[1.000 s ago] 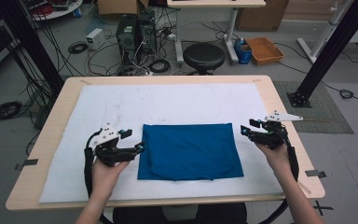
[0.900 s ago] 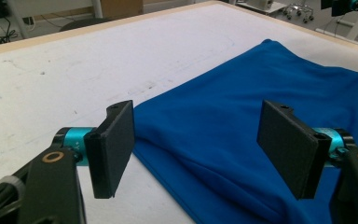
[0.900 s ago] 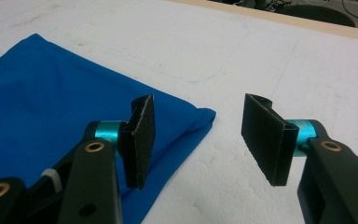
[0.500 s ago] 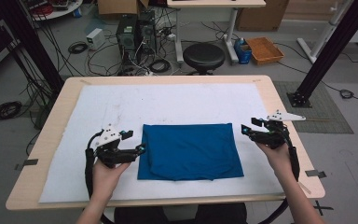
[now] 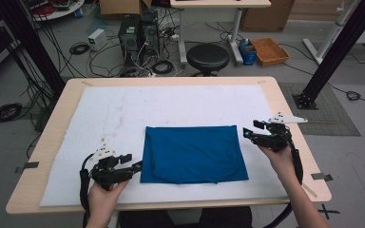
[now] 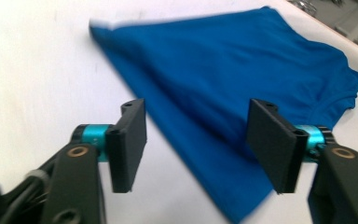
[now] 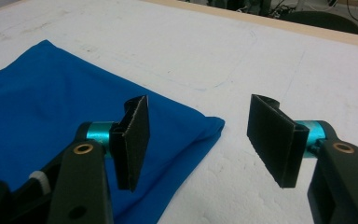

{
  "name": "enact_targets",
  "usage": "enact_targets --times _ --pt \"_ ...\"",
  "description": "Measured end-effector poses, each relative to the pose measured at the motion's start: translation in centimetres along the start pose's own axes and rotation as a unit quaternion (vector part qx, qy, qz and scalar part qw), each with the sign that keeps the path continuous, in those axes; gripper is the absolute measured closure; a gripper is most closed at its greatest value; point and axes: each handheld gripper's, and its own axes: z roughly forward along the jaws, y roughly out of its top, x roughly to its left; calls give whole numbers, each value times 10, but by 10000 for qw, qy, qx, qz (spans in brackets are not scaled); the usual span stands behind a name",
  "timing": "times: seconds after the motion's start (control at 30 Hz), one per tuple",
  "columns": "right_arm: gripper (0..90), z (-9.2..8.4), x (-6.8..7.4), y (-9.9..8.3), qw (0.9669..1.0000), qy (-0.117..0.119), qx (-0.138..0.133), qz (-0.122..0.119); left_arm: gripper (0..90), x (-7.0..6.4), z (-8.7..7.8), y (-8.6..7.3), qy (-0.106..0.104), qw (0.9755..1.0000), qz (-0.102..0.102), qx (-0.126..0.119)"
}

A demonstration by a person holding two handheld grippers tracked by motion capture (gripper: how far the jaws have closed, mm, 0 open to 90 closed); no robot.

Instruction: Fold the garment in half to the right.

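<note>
A blue cloth (image 5: 194, 153), folded into a rectangle, lies flat on the white sheet (image 5: 123, 114) that covers the table. My left gripper (image 5: 135, 166) is at the cloth's near left corner. Its jaws have just been closing but stand open, and the edge of the cloth (image 6: 223, 79) runs between them without being pinched by the left gripper (image 6: 196, 140). My right gripper (image 5: 247, 133) is at the far right corner. Its jaws have just been opening and stand wide, with the corner of the cloth (image 7: 51, 102) lying between them, untouched by the right gripper (image 7: 205, 135).
The wooden table edge (image 5: 294, 118) runs close to the right hand. Beyond the table's far side stand a black stool (image 5: 207, 58), computer cases (image 5: 138, 33) with cables, and an orange tray (image 5: 269, 51) on the floor. Black frame posts (image 5: 332, 52) flank the table.
My left gripper has moved toward the table's near edge and slightly right, down to the cloth's near left corner. The right gripper and the cloth have stayed put.
</note>
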Motion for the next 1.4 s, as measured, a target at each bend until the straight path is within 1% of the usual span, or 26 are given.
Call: enact_targets --times 0.03,0.07,0.1,0.17,0.23,0.3,0.33,0.37,0.4,0.43,0.5,0.7,0.73,0.77,0.83,0.93,0.97,1.03,1.1,1.13,1.17,1.2,1.27,1.33,1.37,1.4 --pt "393 1 0 0 10000 0 8 -19 409 0 1 -4 20 10000 -51 -16" --pt "393 1 1 0 10000 -3 20 -33 416 0 2 -6 -20 9999 -106 1" --pt "393 1 2 0 10000 -8 10 -37 419 0 4 -8 -13 9998 -181 91" --pt "393 1 3 0 10000 -4 0 -40 420 -2 7 -8 94 9995 -211 220" --pt "393 1 5 1 10000 -4 -3 -70 450 -4 10 -8 82 9988 -348 325" --pt "393 0 5 1 10000 -13 -2 -75 455 -7 14 -9 155 9978 -478 430" --pt "393 1 5 1 10000 -10 -8 -85 465 -8 15 -9 217 9975 -521 427" --pt "393 1 6 1 10000 -12 -10 -87 472 -8 16 -8 217 9969 -631 417" --pt "393 1 6 1 10000 -11 -1 -75 473 -8 16 -8 217 9969 -631 417" --pt "393 2 7 1 10000 -8 -9 -96 473 -9 18 -9 155 9953 -897 343" --pt "393 2 8 2 9999 -7 -3 -105 473 -10 21 -9 33 9943 -1014 325" --pt "394 5 13 5 9998 27 -5 -187 460 -23 34 -6 -80 9946 -965 360" --pt "394 6 14 5 9998 28 -12 -215 457 -23 34 -6 -80 9946 -965 360" --pt "394 7 16 6 9997 35 -6 -241 457 -26 38 -6 -98 9943 -1012 334" --pt "394 9 21 8 9996 62 20 -289 450 -27 40 -5 -173 9937 -1063 323" --pt "394 16 28 13 9992 115 47 -384 449 -28 41 -5 -196 9933 -1093 306" --pt "394 18 31 15 9990 147 54 -418 449 -28 42 -5 -222 9928 -1143 280" --pt "395 24 38 18 9986 204 76 -488 451 -28 43 -4 -183 9932 -1114 298" --pt "396 31 46 23 9982 281 117 -516 475 -29 44 -4 -88 9939 -1055 302" --pt "397 36 51 26 9978 324 114 -563 490 -29 44 -4 -88 9939 -1055 302" --pt "400 41 56 29 9974 380 112 -595 508 -30 44 -4 11 9946 -984 316" --pt "403 46 61 33 9971 443 94 -605 527 -30 44 -4 11 9946 -984 316" --pt "410 59 71 40 9965 568 150 -603 569 -32 44 -4 151 9957 -854 328" --pt "424 73 82 47 9952 635 191 -716 595 -32 45 -3 185 9959 -818 334" --pt "432 79 88 50 9947 698 224 -728 607 -33 45 -3 243 9962 -765 337" --pt "432 79 88 50 9947 698 224 -728 619 -33 45 -3 243 9962 -765 337"
